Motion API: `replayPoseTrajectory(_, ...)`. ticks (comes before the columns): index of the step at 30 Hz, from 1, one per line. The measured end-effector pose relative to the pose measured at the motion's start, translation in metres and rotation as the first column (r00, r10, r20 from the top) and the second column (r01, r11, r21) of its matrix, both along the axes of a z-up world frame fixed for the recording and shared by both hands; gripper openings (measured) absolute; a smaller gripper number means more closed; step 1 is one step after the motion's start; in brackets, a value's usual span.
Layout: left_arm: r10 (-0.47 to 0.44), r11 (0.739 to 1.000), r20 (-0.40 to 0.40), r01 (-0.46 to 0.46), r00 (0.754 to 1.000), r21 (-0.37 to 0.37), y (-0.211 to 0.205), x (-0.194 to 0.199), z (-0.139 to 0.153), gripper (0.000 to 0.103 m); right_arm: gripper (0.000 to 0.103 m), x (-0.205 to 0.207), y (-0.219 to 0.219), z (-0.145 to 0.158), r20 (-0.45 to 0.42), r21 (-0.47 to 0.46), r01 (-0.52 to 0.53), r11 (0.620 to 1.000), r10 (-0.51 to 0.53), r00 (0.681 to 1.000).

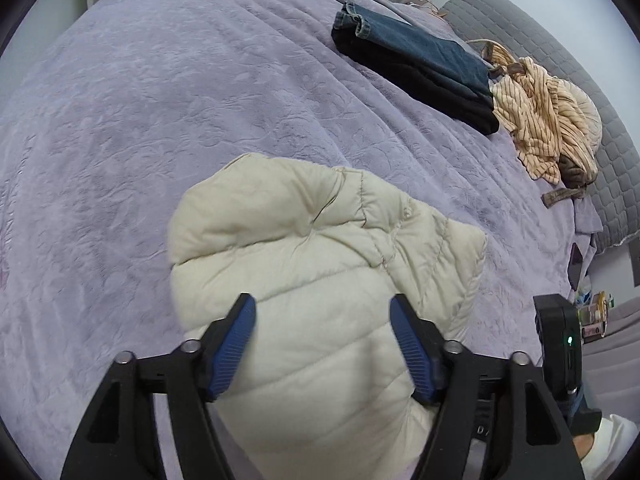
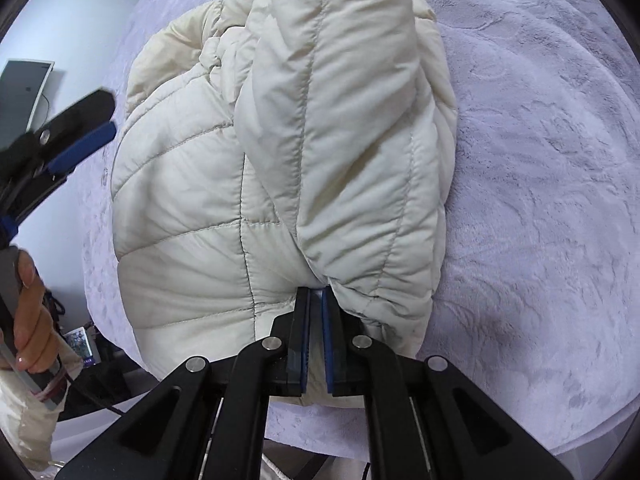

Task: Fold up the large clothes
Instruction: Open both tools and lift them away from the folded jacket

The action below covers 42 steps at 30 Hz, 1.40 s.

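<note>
A cream quilted puffer jacket (image 1: 320, 264) lies bunched on the lilac bedspread (image 1: 160, 120). My left gripper (image 1: 323, 312) hovers above the jacket with its blue pads wide apart and nothing pinched between them. Seen from the right wrist, that left gripper (image 2: 96, 120) hangs off the jacket's left side. My right gripper (image 2: 316, 296) is shut on a thin fold of the jacket (image 2: 280, 160), and a padded part of it rises from the pads toward the top of the view.
Folded dark jeans (image 1: 416, 68) on black cloth and a crumpled striped tan garment (image 1: 548, 120) lie at the far right of the bed beside a grey quilted headboard (image 1: 560, 60). A hand (image 2: 32, 312) holds the left gripper's handle. The bed's edge is at the left in the right wrist view.
</note>
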<state>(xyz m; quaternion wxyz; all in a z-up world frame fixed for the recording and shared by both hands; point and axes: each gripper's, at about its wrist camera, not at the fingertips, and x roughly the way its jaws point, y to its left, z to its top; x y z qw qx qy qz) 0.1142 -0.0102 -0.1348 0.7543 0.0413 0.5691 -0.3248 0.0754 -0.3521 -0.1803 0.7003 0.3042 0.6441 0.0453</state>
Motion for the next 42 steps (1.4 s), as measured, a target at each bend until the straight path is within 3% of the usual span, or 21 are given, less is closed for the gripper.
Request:
replayPoseTrajectory(10, 0.131, 0.991, -0.021, -0.130, 0.991, 0.044, 0.060, -0.038, 0.019, 0.080, 0.007, -0.004, -0.003, 0.032, -0.003, -0.045, 0.009, 0.999, -0.009, 1.000)
replayPoseTrajectory(11, 0.143, 0.989, -0.022, -0.142, 0.989, 0.048, 0.063, -0.042, 0.021, 0.085, 0.007, -0.005, -0.003, 0.034, -0.004, -0.045, 0.008, 0.999, -0.008, 1.000)
replayPoseTrajectory(12, 0.154, 0.987, -0.024, -0.153, 0.988, 0.054, 0.065, -0.046, 0.023, 0.103, 0.007, -0.006, -0.004, 0.037, -0.004, -0.045, 0.004, 0.999, -0.004, 1.000)
replayPoseTrajectory(16, 0.205, 0.976, -0.007, -0.204, 0.979, 0.080, 0.071, -0.062, 0.032, 0.103, 0.009, -0.011, -0.004, 0.050, 0.019, -0.043, -0.019, 0.999, 0.020, 1.000)
replayPoseTrajectory(18, 0.232, 0.968, -0.003, -0.231, 0.973, 0.096, 0.072, -0.069, 0.036, 0.103, 0.033, -0.014, -0.006, 0.059, 0.033, -0.042, -0.030, 0.999, 0.031, 0.999)
replayPoseTrajectory(19, 0.241, 0.965, 0.001, -0.239, 0.971, 0.108, 0.072, -0.072, 0.038, 0.103, 0.063, -0.016, -0.008, 0.065, 0.048, -0.042, -0.033, 0.999, 0.035, 0.998)
replayPoseTrajectory(20, 0.252, 0.960, 0.012, -0.252, 0.968, 0.123, 0.072, -0.076, 0.040, 0.103, 0.079, -0.018, -0.009, 0.070, 0.067, -0.049, -0.037, 0.998, 0.040, 0.997)
replayPoseTrajectory(25, 0.303, 0.937, 0.082, -0.312, 0.950, 0.159, 0.073, -0.091, 0.055, 0.103, 0.079, -0.020, -0.013, 0.100, 0.110, -0.112, -0.068, 0.991, 0.080, 0.991)
replayPoseTrajectory(28, 0.329, 0.933, 0.089, -0.338, 0.940, 0.122, 0.079, -0.100, 0.066, 0.103, 0.080, -0.021, -0.007, 0.120, 0.140, -0.173, -0.063, 0.983, 0.088, 0.986)
replayPoseTrajectory(30, 0.341, 0.928, 0.079, -0.349, 0.937, 0.134, 0.081, -0.103, 0.071, 0.103, 0.087, -0.022, -0.005, 0.134, 0.162, -0.222, -0.059, 0.973, 0.096, 0.982)
replayPoseTrajectory(32, 0.342, 0.923, 0.084, -0.352, 0.936, 0.155, 0.079, -0.105, 0.077, 0.103, 0.103, -0.024, -0.001, 0.146, 0.194, -0.264, -0.056, 0.963, 0.110, 0.975)
replayPoseTrajectory(36, 0.353, 0.911, 0.133, -0.373, 0.926, 0.177, 0.078, -0.114, 0.093, 0.103, 0.103, -0.026, 0.006, 0.171, 0.260, -0.299, -0.030, 0.954, 0.112, 0.959)
replayPoseTrajectory(42, 0.387, 0.893, 0.135, -0.407, 0.912, 0.191, 0.082, -0.122, 0.107, 0.103, 0.103, -0.031, 0.006, 0.196, 0.239, -0.325, 0.004, 0.946, 0.078, 0.968)
